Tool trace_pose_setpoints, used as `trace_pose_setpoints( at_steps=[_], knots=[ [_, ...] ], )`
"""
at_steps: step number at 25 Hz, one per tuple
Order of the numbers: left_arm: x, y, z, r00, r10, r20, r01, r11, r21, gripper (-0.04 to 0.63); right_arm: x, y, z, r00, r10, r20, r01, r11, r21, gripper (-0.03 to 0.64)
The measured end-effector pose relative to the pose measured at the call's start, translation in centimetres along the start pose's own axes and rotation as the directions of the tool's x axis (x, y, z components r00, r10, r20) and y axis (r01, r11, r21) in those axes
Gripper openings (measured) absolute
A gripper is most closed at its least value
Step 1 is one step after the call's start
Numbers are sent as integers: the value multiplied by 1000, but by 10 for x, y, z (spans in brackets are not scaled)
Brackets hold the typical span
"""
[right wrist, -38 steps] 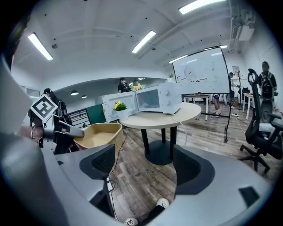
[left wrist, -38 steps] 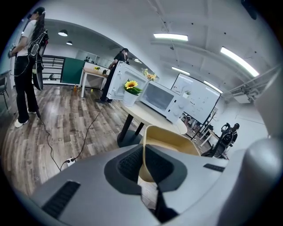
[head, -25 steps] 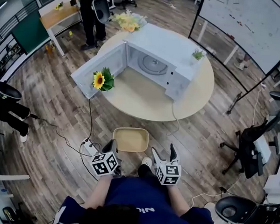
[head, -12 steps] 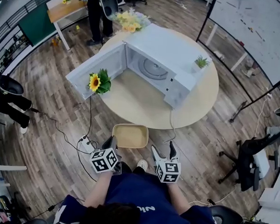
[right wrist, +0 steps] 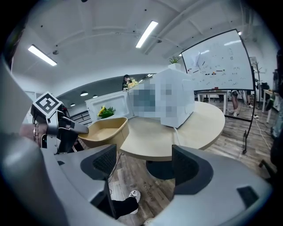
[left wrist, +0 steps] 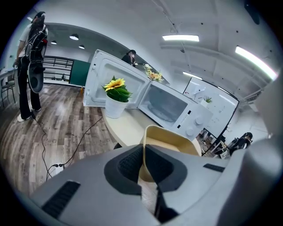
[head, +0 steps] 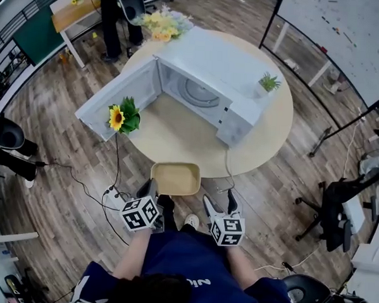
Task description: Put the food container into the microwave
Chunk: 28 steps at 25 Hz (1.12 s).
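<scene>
A shallow tan food container (head: 175, 178) hangs level at the near edge of the round table (head: 177, 137). My left gripper (head: 149, 191) is shut on the container's left rim; in the left gripper view the rim (left wrist: 170, 143) runs between the closed pads. My right gripper (head: 220, 201) stands open beside the container's right side, holding nothing; its view shows the container (right wrist: 104, 130) off to its left. The white microwave (head: 205, 85) sits on the table with its door (head: 119, 100) swung wide to the left and its turntable bare.
A potted sunflower (head: 120, 117) stands by the open door. A small green plant (head: 267, 82) sits on the microwave's top, and yellow flowers (head: 155, 24) lie behind it. A power strip with cables (head: 114, 197) is on the floor, office chairs (head: 339, 200) at right, a person (head: 111, 17) beyond the table.
The table and microwave have drawn nearer in the head view. The container, still in my left gripper, has come up to the table's near edge. My right gripper stays open beside it.
</scene>
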State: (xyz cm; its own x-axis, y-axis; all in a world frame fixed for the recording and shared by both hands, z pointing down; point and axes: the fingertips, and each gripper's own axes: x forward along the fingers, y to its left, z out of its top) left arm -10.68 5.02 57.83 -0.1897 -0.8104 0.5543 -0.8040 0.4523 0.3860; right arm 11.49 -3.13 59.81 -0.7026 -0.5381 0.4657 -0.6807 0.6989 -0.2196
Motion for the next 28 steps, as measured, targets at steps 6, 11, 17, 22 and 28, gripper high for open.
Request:
trace_pose_setpoints(
  at_steps=[6,11,17,22,28],
  knots=[
    [44,-4,35,998,-61,-26,62,997,42,18,28,-8,21,997,-72,10,72,997,13,382],
    [83,-5,65,992,-112,-55,116,990,76,18,58,-9,40,991,-131,18,130,991,35,382],
    [122,1,92,980,-172,-100,181,979,94,18,92,-3,57,980,-195,23,194,979,67,382],
    [148,-5,103,959,-239,-150,255,962,99,18,105,-4,63,961,-274,21,272,958,91,380],
    [171,-9,123,939,-297,-174,321,938,133,18,125,4,73,948,-316,44,308,942,133,379]
  ],
)
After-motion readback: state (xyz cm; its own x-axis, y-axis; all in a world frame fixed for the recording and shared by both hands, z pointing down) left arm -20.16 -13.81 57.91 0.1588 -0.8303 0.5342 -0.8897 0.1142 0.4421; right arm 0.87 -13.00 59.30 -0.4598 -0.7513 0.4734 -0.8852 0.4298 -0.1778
